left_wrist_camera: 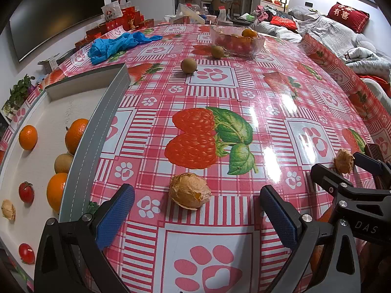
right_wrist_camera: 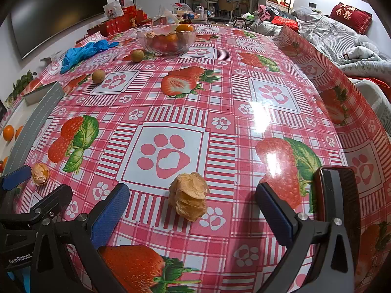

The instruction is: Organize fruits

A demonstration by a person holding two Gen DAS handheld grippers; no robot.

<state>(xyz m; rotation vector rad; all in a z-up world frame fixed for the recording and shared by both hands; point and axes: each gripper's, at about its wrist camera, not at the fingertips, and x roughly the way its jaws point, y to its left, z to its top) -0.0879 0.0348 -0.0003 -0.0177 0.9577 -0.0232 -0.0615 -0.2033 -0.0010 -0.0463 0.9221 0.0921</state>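
Left wrist view: my left gripper (left_wrist_camera: 196, 216) has its blue-padded fingers (left_wrist_camera: 114, 216) spread apart, a papery tan husked berry (left_wrist_camera: 189, 191) lying on the cloth between them, untouched.
Right wrist view: my right gripper (right_wrist_camera: 193, 213) is likewise spread wide, a second husked berry (right_wrist_camera: 190, 196) between its tips, not gripped.
Writing: "DAS" in pale letters on the right gripper's black body, seen from the left camera; "GenRobot" on the left gripper's body, seen from the right camera; white Chinese characters on the red cushion (left_wrist_camera: 348, 15), which I can't read surely.
Table: glossy red-checked oilcloth (left_wrist_camera: 244, 92) printed with strawberries and paw prints.
White tray with grey rim (left_wrist_camera: 80, 156): I count three oranges (left_wrist_camera: 28, 137), two red tomatoes (left_wrist_camera: 26, 191), one brown round fruit (left_wrist_camera: 63, 163), one husked berry (left_wrist_camera: 8, 209).
Loose fruit: two brown round fruits (left_wrist_camera: 188, 65) standing apart on the cloth.
Clear glass bowl (left_wrist_camera: 237, 40): red and orange fruit inside, too crowded to count.
Blue crumpled gloves (left_wrist_camera: 114, 45): by the far left edge.
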